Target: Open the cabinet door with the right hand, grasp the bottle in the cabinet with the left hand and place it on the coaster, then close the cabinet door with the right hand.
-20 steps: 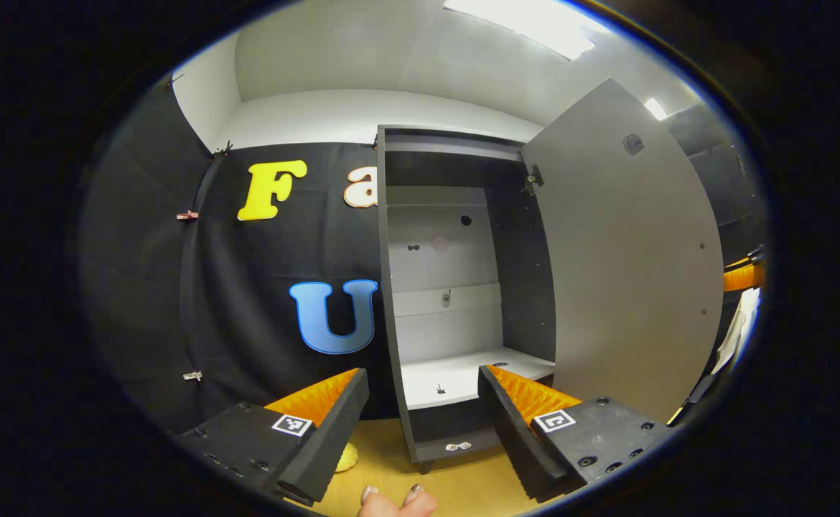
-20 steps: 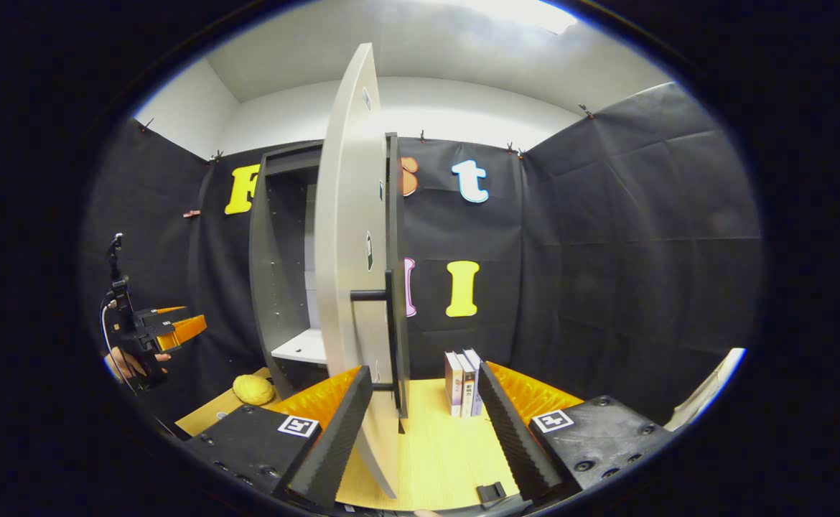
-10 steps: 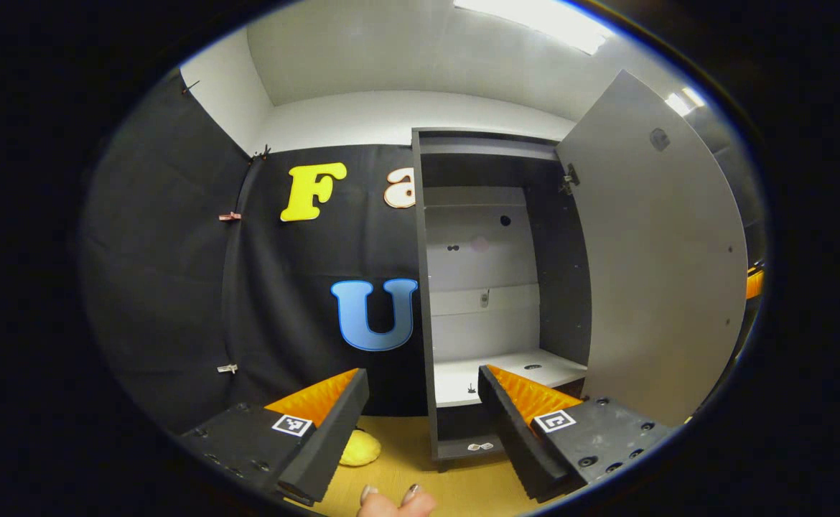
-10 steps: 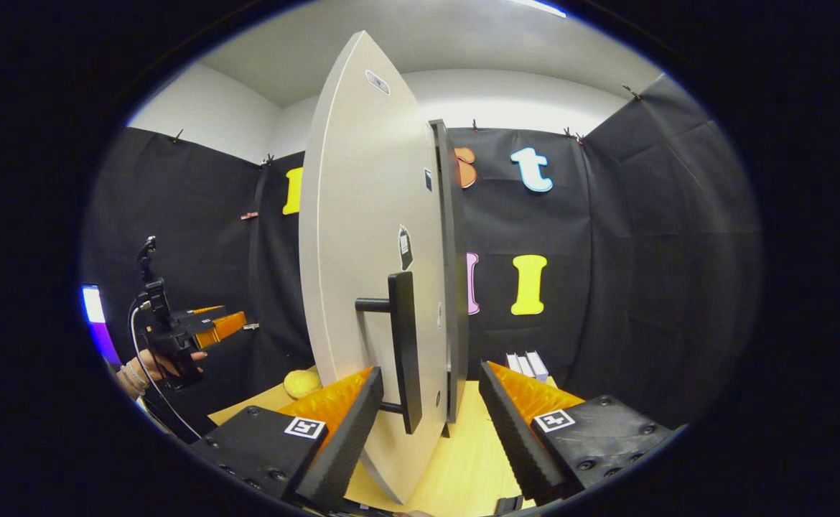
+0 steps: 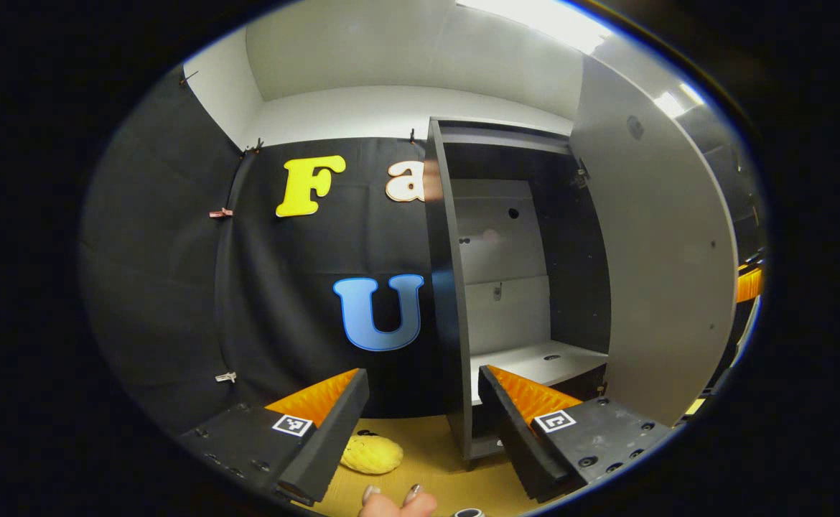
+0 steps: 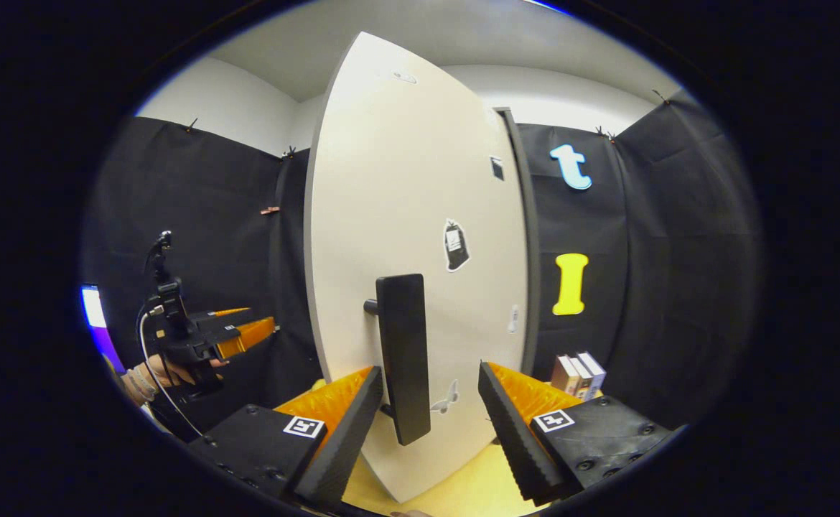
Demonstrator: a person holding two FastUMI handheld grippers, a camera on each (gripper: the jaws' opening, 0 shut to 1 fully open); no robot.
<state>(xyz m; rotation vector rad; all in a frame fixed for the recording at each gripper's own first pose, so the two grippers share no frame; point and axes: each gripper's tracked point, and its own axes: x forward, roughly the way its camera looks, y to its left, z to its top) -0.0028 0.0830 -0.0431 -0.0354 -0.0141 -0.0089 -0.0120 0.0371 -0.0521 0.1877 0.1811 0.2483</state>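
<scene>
Cabinet door (image 6: 420, 237) partly open, its handle (image 6: 402, 355) between the gaping right gripper (image 6: 431, 391) jaws, apparently ungripped; left gripper (image 5: 423, 391) wide open, empty; shelf (image 5: 535, 359) ahead bare, so only closing remains.

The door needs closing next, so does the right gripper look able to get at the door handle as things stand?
Probably yes. The right gripper is open, and the door handle stands just ahead between its jaws with nothing in between.
</scene>
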